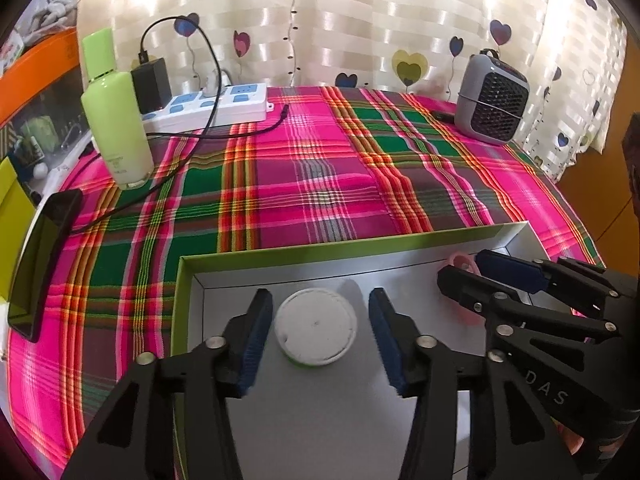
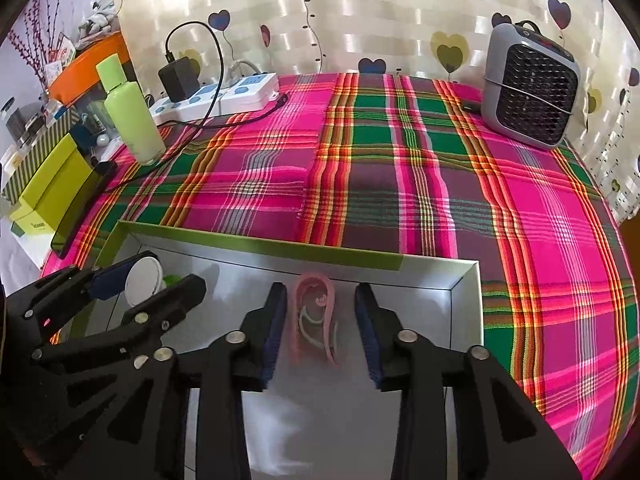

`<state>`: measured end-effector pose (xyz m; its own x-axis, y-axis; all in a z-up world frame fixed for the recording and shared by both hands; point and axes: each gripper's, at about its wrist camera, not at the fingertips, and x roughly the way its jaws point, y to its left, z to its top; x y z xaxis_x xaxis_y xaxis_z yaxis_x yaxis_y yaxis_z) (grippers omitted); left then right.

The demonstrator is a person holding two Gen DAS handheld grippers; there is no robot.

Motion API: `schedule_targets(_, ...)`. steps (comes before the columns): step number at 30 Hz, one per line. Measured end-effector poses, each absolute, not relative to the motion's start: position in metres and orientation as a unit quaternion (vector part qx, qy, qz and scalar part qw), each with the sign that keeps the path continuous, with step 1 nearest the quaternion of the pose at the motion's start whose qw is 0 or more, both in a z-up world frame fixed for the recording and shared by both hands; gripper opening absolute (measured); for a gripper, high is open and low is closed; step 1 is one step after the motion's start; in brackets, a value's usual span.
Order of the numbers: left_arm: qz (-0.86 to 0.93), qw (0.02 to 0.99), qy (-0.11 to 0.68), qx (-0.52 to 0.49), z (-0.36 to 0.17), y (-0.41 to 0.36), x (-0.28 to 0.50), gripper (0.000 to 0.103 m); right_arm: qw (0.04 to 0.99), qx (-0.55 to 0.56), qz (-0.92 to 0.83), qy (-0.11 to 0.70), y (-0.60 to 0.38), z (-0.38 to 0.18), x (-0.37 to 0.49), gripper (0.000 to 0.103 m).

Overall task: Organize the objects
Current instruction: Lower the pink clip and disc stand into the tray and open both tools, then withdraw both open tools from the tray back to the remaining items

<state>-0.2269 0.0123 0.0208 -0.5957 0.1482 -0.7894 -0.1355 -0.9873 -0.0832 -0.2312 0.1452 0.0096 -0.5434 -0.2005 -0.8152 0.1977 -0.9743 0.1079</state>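
A shallow box with a green rim (image 1: 320, 254) and grey floor lies on the plaid cloth near me. A round white-lidded jar (image 1: 316, 326) rests on its floor between the fingers of my left gripper (image 1: 320, 300), which is open; a small gap shows on each side of the jar. To the right in the same box (image 2: 280, 246), a pink patterned item (image 2: 314, 320) lies between the fingers of my right gripper (image 2: 320, 290), also open and not touching it. Each view also shows the other gripper: the right gripper (image 1: 462, 266) and the left gripper (image 2: 160, 276) around the jar (image 2: 144, 280).
On the plaid cloth (image 1: 320, 168) stand a light green bottle (image 1: 116, 128), a white power strip (image 1: 216, 106) with a black charger (image 1: 152, 84) and cable, and a grey fan heater (image 2: 528, 88). A dark phone (image 1: 40, 264) lies at the left edge. Curtains hang behind.
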Motion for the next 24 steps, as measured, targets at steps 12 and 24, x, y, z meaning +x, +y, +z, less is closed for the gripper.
schedule_targets(12,0.896,0.067,-0.022,-0.439,0.028,0.001,-0.218,0.053,0.092,0.449,-0.889,0.000,0.150,0.016,-0.221,0.051)
schedule_targets(24,0.906,0.069,-0.026,-0.416,0.047,-0.001,-0.184,0.053,0.064,0.410,-0.910,0.000,0.155,0.036,-0.189,0.051)
